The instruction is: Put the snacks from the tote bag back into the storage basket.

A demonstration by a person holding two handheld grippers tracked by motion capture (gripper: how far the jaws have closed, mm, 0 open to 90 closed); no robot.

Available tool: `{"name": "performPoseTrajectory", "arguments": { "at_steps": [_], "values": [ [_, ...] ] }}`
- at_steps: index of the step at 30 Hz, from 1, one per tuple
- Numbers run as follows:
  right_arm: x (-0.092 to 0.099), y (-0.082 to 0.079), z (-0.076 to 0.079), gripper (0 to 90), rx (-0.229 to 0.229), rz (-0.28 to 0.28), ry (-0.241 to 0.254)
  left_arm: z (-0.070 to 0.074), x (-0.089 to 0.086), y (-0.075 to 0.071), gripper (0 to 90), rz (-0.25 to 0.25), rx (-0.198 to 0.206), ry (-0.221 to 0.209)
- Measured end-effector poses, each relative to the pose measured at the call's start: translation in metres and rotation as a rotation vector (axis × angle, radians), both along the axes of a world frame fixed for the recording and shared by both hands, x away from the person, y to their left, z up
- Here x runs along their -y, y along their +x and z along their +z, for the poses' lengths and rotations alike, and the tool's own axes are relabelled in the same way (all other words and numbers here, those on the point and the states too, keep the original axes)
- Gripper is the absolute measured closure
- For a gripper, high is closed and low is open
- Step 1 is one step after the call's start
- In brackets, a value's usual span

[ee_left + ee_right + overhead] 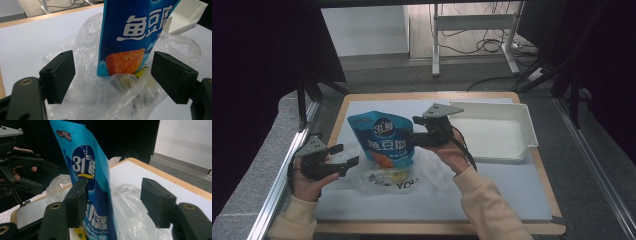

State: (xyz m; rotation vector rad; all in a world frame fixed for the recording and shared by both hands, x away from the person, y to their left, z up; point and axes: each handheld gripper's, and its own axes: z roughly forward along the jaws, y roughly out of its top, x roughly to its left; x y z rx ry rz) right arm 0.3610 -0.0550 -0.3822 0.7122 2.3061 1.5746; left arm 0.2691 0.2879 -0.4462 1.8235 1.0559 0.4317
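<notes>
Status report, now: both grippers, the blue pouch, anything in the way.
Left gripper open over the clear plastic bag. Right gripper open, blue snack pouch upright between its jaws, one pad touching. White tray off to the side, not in the way.

The person wears cream sleeves (484, 200). Each hand has a black gripper: the left gripper (346, 156) and the right gripper (414, 131). Both carry a grey three-cornered plate with small screws, thick black square jaws and a black cable.

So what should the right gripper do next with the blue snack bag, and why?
Probably close the right gripper on the blue snack bag: its jaws stand open around the bag, one pad touching it. The bag's bottom still sits in the clear plastic bag.
</notes>
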Motion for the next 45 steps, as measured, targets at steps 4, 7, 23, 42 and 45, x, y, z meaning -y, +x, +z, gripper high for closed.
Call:
{"name": "performPoseTrajectory", "arguments": {
  "at_steps": [4,7,23,42,45],
  "values": [
    [-0.006,0.002,-0.001,43.6,0.000,0.007,-0.007,0.000,0.000,0.000,19.4,0.011,0.002,0.001],
    [-0.013,0.006,-0.005,50.8,-0.008,0.019,0.001,-0.001,-0.001,0.000,19.4,0.015,0.001,0.000],
    [-0.029,0.016,-0.012,82.6,0.010,0.128,-0.019,-0.004,-0.002,0.002,19.5,0.016,-0.007,0.006],
    [-0.029,0.017,-0.014,86.3,0.009,0.143,0.014,-0.006,-0.002,0.004,19.4,0.016,-0.022,0.010],
    [-0.030,0.017,-0.014,86.5,0.006,0.136,0.028,-0.006,-0.002,0.004,19.5,0.016,-0.022,0.009]
  ]
}}
